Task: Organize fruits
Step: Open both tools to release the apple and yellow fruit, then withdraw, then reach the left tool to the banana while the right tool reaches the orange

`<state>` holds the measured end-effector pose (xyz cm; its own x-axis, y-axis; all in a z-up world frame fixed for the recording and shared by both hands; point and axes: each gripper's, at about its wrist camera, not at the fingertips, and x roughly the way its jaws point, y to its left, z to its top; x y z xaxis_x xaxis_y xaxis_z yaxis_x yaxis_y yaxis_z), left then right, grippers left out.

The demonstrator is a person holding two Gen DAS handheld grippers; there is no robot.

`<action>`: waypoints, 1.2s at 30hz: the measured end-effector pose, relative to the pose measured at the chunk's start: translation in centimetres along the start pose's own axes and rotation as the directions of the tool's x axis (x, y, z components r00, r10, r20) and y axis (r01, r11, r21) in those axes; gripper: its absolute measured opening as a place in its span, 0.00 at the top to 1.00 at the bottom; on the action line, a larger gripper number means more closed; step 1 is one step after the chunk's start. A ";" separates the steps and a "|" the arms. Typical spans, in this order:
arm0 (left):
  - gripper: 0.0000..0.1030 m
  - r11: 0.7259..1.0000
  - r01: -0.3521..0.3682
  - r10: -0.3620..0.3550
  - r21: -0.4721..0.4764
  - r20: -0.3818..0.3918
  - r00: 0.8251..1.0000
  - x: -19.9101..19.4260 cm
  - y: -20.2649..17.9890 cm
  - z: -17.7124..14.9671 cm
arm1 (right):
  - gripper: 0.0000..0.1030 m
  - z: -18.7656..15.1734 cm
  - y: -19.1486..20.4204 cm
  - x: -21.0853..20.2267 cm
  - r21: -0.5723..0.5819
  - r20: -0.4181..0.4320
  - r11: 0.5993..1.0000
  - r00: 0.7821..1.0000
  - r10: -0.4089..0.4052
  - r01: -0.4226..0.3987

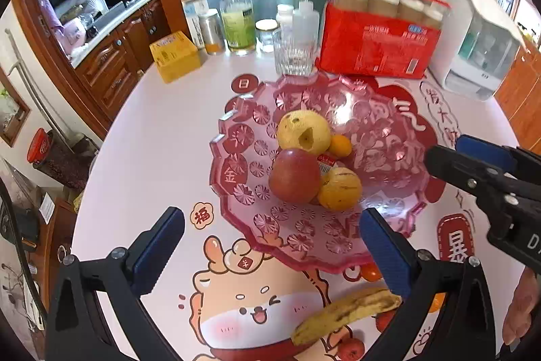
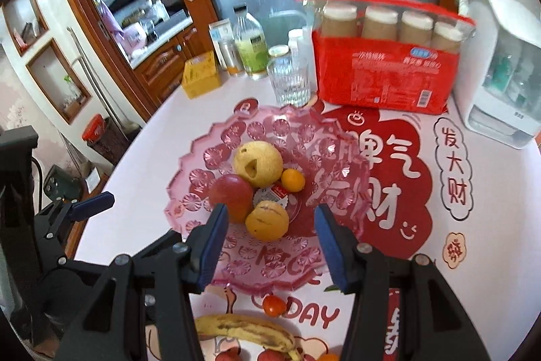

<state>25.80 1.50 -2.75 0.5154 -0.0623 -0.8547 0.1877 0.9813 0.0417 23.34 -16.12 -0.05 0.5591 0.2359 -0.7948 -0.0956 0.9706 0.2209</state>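
Note:
A pink glass fruit plate (image 1: 243,137) (image 2: 216,154) holds a yellow pear (image 1: 302,131) (image 2: 258,163), a red apple (image 1: 294,175) (image 2: 231,195), a small orange (image 1: 340,145) (image 2: 292,180) and a yellow striped fruit (image 1: 339,188) (image 2: 267,220). On the tablecloth in front of the plate lie a spotted banana (image 1: 341,315) (image 2: 243,332) and a small red tomato (image 2: 273,305). My left gripper (image 1: 270,254) hangs open over the plate's near rim with nothing in it. My right gripper (image 2: 272,246) (image 1: 446,151) is open above the plate and holds nothing.
A glass tumbler (image 1: 293,51) (image 2: 290,80), a red pack of bottles (image 1: 378,43) (image 2: 385,73), a white appliance (image 1: 473,39) (image 2: 500,66), a yellow box (image 1: 175,56) and several bottles line the back. The table's left edge drops beside wooden cabinets (image 1: 111,66).

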 end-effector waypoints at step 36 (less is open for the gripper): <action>0.00 0.976 0.105 -0.087 0.189 -0.105 0.991 -0.4 -4.8 -9.8 | 0.48 -15.4 -5.9 -5.1 0.024 -0.059 0.993 0.991 -0.116 0.118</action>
<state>16.49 -1.35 -7.73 0.4067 -0.1277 -0.9046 0.3959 0.9170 0.0485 8.36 -22.29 -6.02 0.5172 0.1237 -0.8469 -0.0095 0.9903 0.1389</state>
